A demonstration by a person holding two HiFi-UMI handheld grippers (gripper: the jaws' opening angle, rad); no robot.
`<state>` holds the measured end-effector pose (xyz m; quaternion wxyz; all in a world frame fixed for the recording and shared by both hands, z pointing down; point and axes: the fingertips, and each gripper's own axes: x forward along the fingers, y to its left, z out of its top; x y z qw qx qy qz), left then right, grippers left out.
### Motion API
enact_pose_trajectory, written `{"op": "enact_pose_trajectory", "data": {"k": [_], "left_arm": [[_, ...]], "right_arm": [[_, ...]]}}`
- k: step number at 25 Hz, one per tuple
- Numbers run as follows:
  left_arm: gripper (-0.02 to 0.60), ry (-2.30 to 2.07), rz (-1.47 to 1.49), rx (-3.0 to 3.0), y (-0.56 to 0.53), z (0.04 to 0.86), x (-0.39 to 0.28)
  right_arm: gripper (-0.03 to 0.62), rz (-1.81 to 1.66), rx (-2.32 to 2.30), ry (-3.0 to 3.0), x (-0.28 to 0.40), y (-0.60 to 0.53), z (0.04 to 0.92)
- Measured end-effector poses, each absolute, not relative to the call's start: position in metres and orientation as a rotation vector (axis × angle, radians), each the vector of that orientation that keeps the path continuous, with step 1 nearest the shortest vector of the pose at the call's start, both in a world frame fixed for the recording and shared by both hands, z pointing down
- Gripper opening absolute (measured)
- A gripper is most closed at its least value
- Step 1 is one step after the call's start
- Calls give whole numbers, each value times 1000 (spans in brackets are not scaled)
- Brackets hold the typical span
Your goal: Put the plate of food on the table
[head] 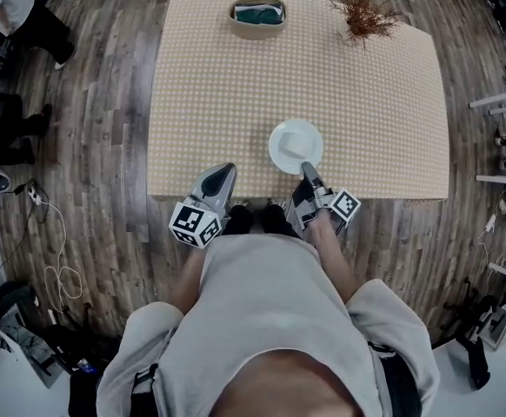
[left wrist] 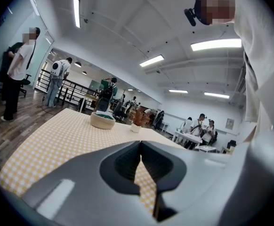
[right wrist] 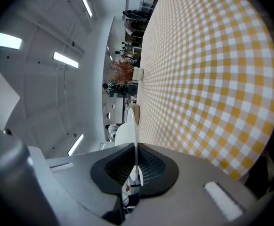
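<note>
White plate over tabletop, low middle of frame, near front edge. Fingers of right gripper clamped on plate's near rim; plate lies straight ahead of them. Beside it at left, left gripper, fingers together, empty. Cannot tell if plate touches tabletop yet

Dark wood-plank floor; white ceiling, long strip lights; white tables near far wall.
</note>
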<state>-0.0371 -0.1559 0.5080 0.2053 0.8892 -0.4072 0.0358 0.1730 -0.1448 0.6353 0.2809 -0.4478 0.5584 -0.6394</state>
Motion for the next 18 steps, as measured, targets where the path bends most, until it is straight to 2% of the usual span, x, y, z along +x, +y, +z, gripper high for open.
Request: {"op": "enact_pose_trajectory", "data": {"k": [18], "left_arm": [[9,-1186,171,2410,-157,542,-54]], "right_arm": [[11,-1779,-1231,1457,183,-138,673]]}}
